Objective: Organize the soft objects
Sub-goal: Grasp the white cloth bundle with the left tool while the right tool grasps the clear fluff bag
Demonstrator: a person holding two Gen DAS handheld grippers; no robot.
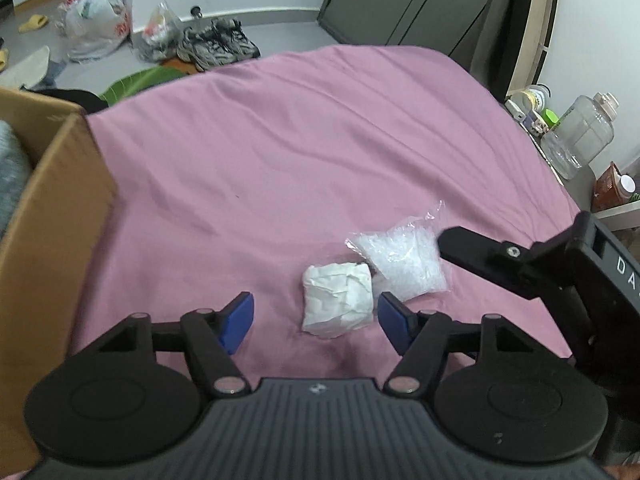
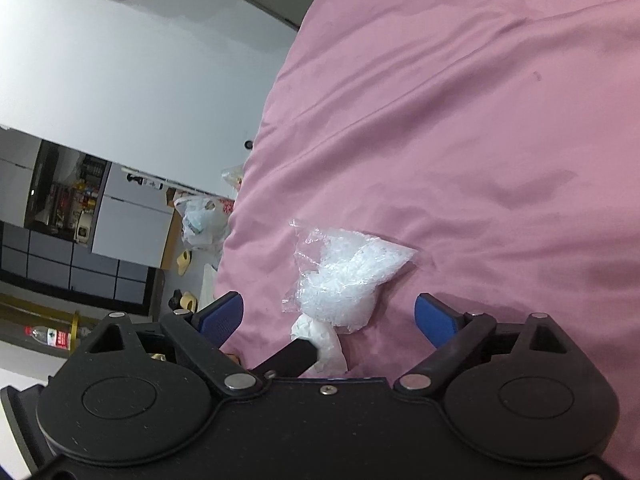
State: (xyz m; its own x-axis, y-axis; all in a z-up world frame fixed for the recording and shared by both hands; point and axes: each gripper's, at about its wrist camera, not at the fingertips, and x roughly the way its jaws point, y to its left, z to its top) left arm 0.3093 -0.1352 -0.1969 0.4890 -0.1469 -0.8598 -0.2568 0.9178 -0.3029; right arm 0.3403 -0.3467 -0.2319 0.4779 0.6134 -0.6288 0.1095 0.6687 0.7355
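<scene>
A white crumpled soft packet (image 1: 338, 300) lies on the pink bed sheet (image 1: 280, 152). A clear plastic bag of white filling (image 1: 404, 266) lies touching it on the right. My left gripper (image 1: 316, 322) is open, its blue pads on either side of the white packet, just short of it. My right gripper (image 2: 330, 318) is open over the clear bag (image 2: 344, 276), with the white packet (image 2: 320, 342) below it. The right gripper's black body shows in the left wrist view (image 1: 560, 276) at the right.
An open cardboard box (image 1: 44, 216) stands on the bed at the left with something grey inside. A bedside shelf with a clear jar (image 1: 580, 136) is at the right. Shoes (image 1: 218, 42) and plastic bags (image 1: 96, 20) lie on the floor beyond the bed.
</scene>
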